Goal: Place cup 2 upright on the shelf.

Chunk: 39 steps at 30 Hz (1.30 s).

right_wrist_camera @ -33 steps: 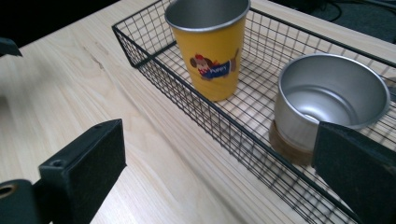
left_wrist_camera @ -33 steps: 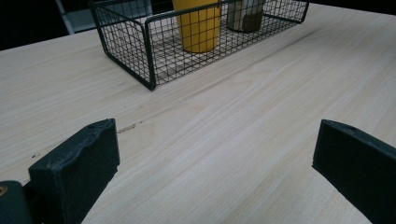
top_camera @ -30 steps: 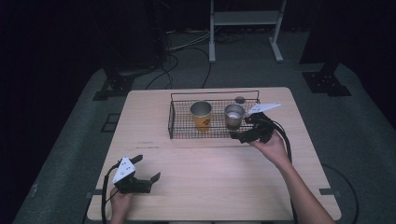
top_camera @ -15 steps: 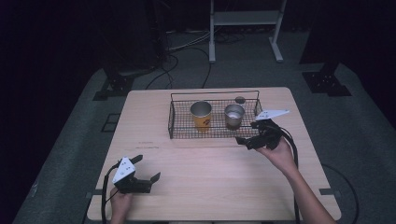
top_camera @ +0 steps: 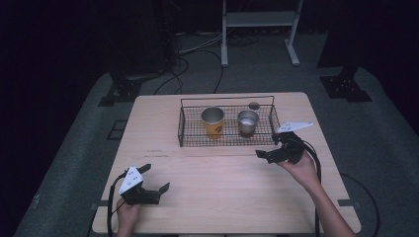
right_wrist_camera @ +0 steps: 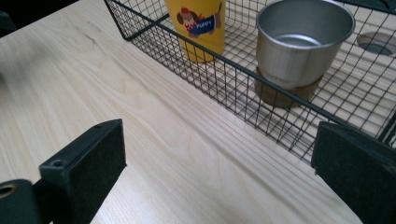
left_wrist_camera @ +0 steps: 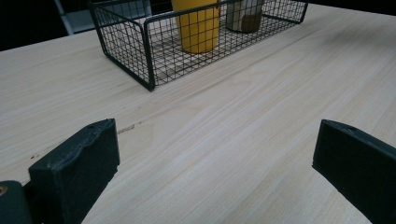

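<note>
The right tool (top_camera: pixel 271 150) gapes wide and empty, held just off the bench (top_camera: pixel 222 197) at four o'clock of the wire basket (top_camera: pixel 180 126), forearm reaching in from five o'clock. The left tool (top_camera: pixel 157 178), also spread wide and empty, rests low near the bench's seven o'clock corner. In the basket stand a yellow cup (top_camera: pixel 213 122) and a steel cup (top_camera: pixel 247 122), side by side.

Left tongs (top_camera: pixel 157 178) low by the near edge, jaws wide, right tongs (top_camera: pixel 267 146) raised, jaws spread
</note>
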### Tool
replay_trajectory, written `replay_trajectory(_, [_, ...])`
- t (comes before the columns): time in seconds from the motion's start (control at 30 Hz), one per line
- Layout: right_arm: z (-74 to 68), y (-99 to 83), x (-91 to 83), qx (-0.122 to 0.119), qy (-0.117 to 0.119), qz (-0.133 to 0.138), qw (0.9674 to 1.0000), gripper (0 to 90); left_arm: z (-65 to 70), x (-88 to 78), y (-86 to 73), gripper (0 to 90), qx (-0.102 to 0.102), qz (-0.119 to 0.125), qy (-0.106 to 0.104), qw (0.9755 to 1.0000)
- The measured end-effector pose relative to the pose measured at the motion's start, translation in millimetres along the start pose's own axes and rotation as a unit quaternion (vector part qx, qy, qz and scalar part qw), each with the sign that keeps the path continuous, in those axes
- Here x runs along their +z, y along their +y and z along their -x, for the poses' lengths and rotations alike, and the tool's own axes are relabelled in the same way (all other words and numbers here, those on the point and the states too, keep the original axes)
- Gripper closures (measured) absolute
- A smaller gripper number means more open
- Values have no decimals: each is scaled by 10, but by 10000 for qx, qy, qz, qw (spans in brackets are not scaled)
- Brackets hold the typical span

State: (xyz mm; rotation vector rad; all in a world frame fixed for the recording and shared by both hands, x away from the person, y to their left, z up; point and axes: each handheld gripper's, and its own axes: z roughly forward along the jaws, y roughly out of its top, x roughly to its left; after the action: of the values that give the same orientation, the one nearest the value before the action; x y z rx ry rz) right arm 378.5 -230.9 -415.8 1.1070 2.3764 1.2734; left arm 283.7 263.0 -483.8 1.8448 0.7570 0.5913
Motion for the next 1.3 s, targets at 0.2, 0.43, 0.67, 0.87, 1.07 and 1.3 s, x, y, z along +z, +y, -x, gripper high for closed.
replay_trajectory(0.2, [10,-84,-31,56,29,-12,10000,58,3,1,0,0,-9,5,-3,10000])
replay_trajectory(0.43, [-5,-148,-72,24,30,-17,10000,58,3,1,-1,0,-21,8,-5,10000])
replay_trajectory(0.67, [-20,-243,-96,27,-19,-111,9999,58,4,0,-1,0,-11,12,-6,10000])
replay_trajectory(0.87, [-25,-321,-121,31,-51,-94,9999,58,6,-2,-1,0,-3,16,-3,10000])
replay_trajectory(1.07, [-35,-391,-157,33,-111,-91,9999,58,6,-2,-1,0,-5,15,-3,10000])
replay_trajectory(1.3, [-28,-506,-199,101,-155,-102,9998,58,7,-2,-1,0,-5,15,-8,10000])
